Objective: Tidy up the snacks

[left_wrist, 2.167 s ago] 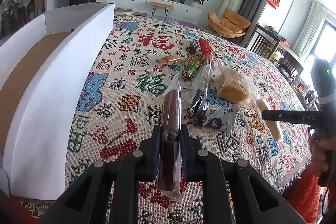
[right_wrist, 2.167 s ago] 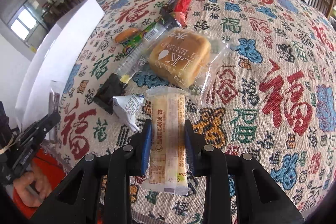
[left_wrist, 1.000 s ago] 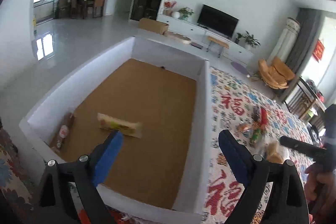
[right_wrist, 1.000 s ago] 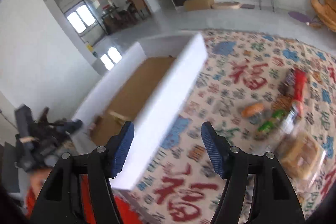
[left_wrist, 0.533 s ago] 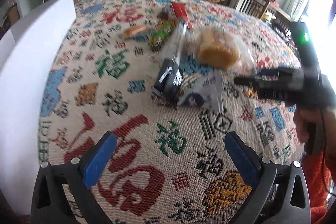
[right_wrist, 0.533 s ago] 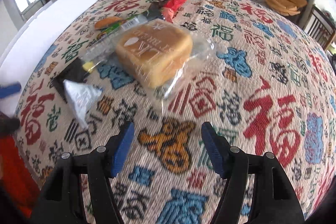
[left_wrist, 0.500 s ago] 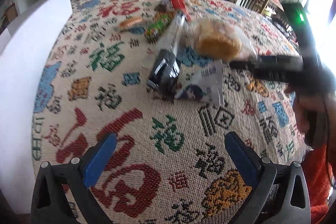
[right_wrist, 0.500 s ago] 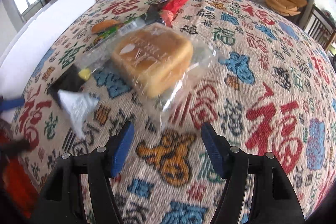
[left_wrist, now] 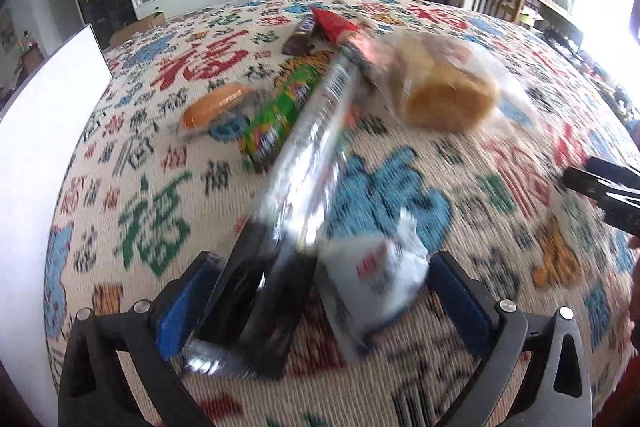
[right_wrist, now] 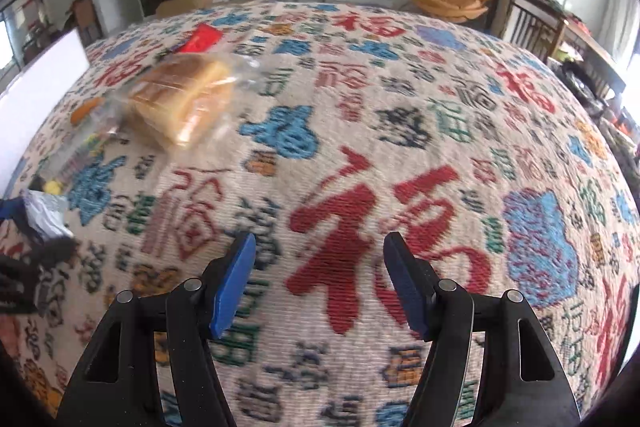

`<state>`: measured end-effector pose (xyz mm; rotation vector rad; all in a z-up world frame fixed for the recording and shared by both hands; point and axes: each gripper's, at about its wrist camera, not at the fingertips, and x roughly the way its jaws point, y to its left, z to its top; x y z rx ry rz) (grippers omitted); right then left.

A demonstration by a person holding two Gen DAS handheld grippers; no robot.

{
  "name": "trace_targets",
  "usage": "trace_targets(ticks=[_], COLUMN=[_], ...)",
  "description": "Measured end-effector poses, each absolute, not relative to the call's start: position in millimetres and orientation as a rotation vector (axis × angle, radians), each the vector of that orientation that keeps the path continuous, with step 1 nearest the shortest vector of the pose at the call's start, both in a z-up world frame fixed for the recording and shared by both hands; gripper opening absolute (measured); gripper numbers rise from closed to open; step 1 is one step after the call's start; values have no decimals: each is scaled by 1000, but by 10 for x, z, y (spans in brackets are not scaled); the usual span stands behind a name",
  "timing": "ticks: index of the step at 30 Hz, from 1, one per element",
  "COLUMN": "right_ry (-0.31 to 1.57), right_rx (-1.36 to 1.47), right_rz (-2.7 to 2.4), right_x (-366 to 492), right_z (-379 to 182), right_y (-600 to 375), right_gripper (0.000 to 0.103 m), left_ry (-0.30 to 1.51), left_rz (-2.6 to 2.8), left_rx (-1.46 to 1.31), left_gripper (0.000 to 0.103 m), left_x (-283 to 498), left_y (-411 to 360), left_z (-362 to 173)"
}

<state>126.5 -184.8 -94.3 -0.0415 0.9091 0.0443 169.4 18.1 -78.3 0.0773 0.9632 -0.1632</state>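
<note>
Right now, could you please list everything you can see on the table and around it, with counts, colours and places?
Long clear-and-black snack pack: 1, near end between the left fingers.
White pouch: 1, beside that pack, also between the left fingers.
Bagged bread loaf: 1, golden, far right of the pile.
Green snack tube: 1, left of the long pack.
Orange round snack: 1, left of the tube.
Red packet: 1, far end of the pile.
Dark brown packet: 1, beside the red one.
White box: 1, left table edge.
Patterned tablecloth: 1, multicoloured.
Left gripper: open over the pack and pouch.
Right gripper: open, over bare cloth.
</note>
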Motion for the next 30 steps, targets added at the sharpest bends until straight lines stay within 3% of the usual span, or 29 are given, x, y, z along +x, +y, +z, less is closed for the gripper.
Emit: trace_targets(ticks=[5,9,30], right_ry=[899,899,898], right_rx=[90,30,31], right_rz=[-60,-99,-58], right_x=[1555,1731,1772], right_z=[-910,-961,-975], right_y=[-2180,-2026,-1849], right_gripper=[78,89,91], left_ry=[948,945,945], left_rz=[-115,-107,-108], left_rx=[26,33,33], left_gripper=[103,103,103], left_x=[2060,2076,2095], left_y=[318,318,326], left_z=[-802,-807,-813])
